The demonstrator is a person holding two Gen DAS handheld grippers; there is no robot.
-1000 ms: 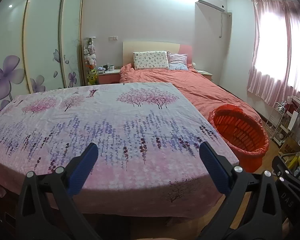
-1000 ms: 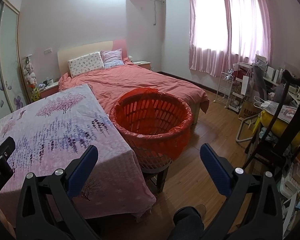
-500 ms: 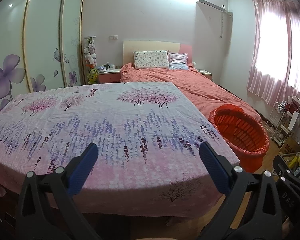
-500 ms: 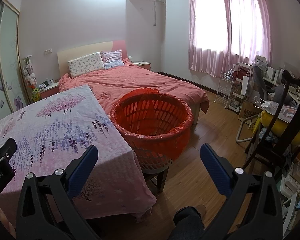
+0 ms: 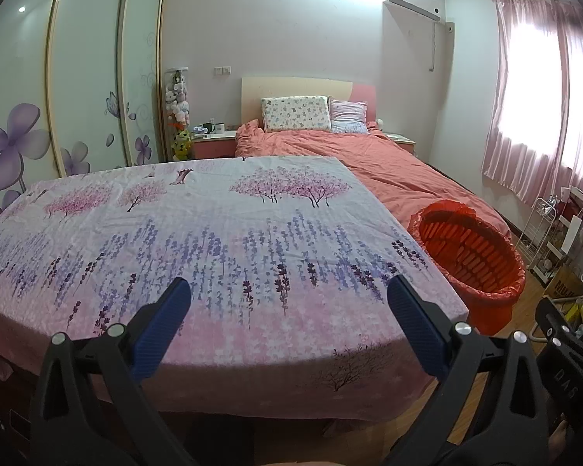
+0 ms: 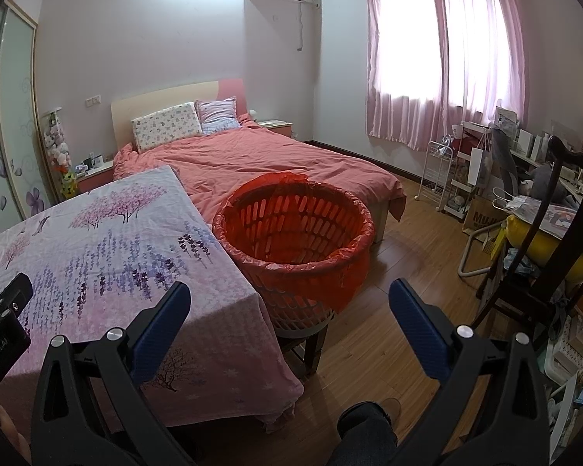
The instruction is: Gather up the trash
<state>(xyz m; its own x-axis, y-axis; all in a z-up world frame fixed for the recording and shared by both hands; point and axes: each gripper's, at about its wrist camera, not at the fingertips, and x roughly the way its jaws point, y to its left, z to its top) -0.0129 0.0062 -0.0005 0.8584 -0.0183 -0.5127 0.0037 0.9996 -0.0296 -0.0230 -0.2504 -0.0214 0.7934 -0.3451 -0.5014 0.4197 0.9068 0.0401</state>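
A round basket lined with a red bag (image 6: 295,229) stands on a dark stool just right of a table under a flowered cloth (image 5: 198,233). The basket (image 5: 468,250) shows at the right of the left wrist view. No trash shows on the cloth in either view. My left gripper (image 5: 289,303) hangs open over the table's near edge, nothing between its blue fingers. My right gripper (image 6: 289,303) is open too, in front of the basket and above the wooden floor. The inside of the basket looks bare as far as I can see.
A bed with a salmon cover (image 6: 276,163) lies behind the table and basket. A dark wooden chair (image 6: 540,256), a white rack (image 6: 439,171) and a cluttered desk fill the right side. A person's leg and shoe (image 6: 373,419) stand on the floor below my right gripper.
Almost nothing has moved. Both grippers stay open and hold their place, with only a slight drift of the views.
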